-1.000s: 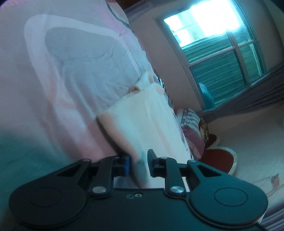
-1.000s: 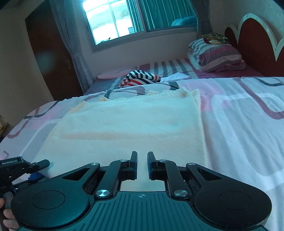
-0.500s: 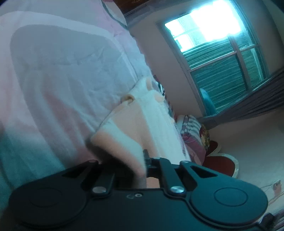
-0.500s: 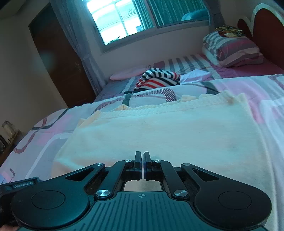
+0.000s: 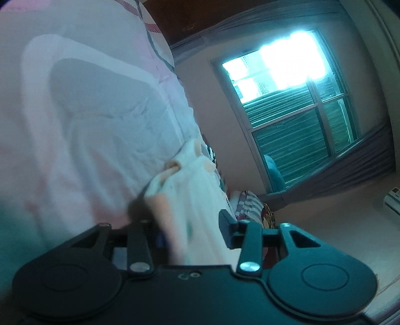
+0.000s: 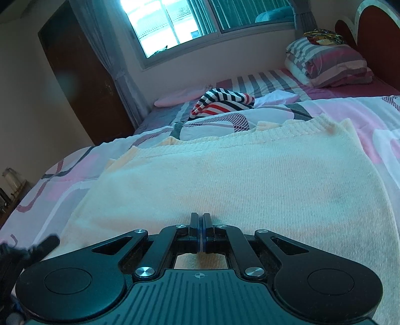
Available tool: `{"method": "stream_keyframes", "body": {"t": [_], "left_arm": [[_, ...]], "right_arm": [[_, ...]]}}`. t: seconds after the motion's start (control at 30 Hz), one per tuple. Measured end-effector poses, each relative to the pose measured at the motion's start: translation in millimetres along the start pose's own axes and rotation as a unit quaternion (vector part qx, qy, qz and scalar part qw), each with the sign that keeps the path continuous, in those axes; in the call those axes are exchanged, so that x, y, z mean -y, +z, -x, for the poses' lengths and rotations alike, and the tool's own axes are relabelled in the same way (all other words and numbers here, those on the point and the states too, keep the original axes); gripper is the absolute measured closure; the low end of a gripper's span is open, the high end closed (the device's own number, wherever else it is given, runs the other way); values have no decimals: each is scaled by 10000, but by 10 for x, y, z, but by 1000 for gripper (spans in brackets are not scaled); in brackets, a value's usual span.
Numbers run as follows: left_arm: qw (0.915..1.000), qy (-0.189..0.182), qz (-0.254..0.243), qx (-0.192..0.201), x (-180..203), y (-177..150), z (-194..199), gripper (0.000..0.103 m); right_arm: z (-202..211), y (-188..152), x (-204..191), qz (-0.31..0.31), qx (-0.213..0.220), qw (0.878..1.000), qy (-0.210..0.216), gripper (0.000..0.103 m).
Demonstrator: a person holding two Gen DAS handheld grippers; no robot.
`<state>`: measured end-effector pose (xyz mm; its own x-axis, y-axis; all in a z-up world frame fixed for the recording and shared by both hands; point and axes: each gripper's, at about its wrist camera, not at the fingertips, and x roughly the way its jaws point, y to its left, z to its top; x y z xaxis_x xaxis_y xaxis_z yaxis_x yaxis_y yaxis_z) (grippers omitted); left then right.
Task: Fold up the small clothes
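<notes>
A cream knitted garment (image 6: pixel 237 180) lies flat on the bed. My right gripper (image 6: pixel 200 220) is shut at the garment's near edge; whether fabric is pinched between the fingers is hidden. In the tilted left wrist view the same garment (image 5: pixel 197 190) runs away from my left gripper (image 5: pixel 192 232), whose jaws stand wide apart with the garment's blurred corner lying loose between them. The left gripper also shows in the right wrist view (image 6: pixel 37 247) at the garment's near left corner.
The bed has a pink, white and grey patterned cover (image 6: pixel 375 110). A striped red, black and white garment (image 6: pixel 222 100) lies beyond the cream one. Striped pillows (image 6: pixel 327 62) and a red headboard (image 6: pixel 375 30) are at the far right. A window (image 6: pixel 200 20) and dark door (image 6: pixel 82 82) stand behind.
My left gripper had closed on the garment's corner half a second ago and has now opened wide. My right gripper closed at the near edge and moved lower and closer over the garment.
</notes>
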<state>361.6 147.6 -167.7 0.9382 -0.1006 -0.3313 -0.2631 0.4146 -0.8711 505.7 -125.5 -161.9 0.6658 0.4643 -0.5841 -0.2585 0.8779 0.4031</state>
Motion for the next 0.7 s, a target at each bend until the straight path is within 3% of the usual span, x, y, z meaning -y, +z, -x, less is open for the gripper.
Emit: {"method": "stream_keyframes", "body": {"t": [0.07,0.1,0.13,0.17,0.23,0.33,0.43,0.5,0.6,0.7], "left_arm": [[9999,126,-76,-59,30,21,-89,69],[9997,210,-91,-120,36,38,-122,77],[9994,262,-84,-206,31,63,-159,94],[9992,300,-22,-258,-6,89,-176,97],[9997,97,191,-131,-62,113,-115,98],[9998,-75,-195,-57,11,99,-11,98],[9996,158,-36,-218,-101,117,-88,95],[9997,120,-16,-209,-111,148,-104,92],[9982,240,-429,-347,45,194,-144,97],[9894,-114,-1404,-340,451,205,-61,97]], "right_arm": [[13,6,-19,0,41,10000,44,102],[25,9,-28,1,63,10000,77,102],[28,13,-43,10,85,9999,87,102],[23,20,-62,32,92,9999,80,102],[-26,12,-69,73,1,10000,-49,102],[-16,16,-54,15,-34,10000,-58,102],[-47,-22,-7,-34,-64,10000,-35,102],[-57,-40,31,-121,-21,9999,-8,103],[-40,-35,34,-158,-22,9999,-8,103],[-34,-30,72,-310,-35,9995,55,103]]}}
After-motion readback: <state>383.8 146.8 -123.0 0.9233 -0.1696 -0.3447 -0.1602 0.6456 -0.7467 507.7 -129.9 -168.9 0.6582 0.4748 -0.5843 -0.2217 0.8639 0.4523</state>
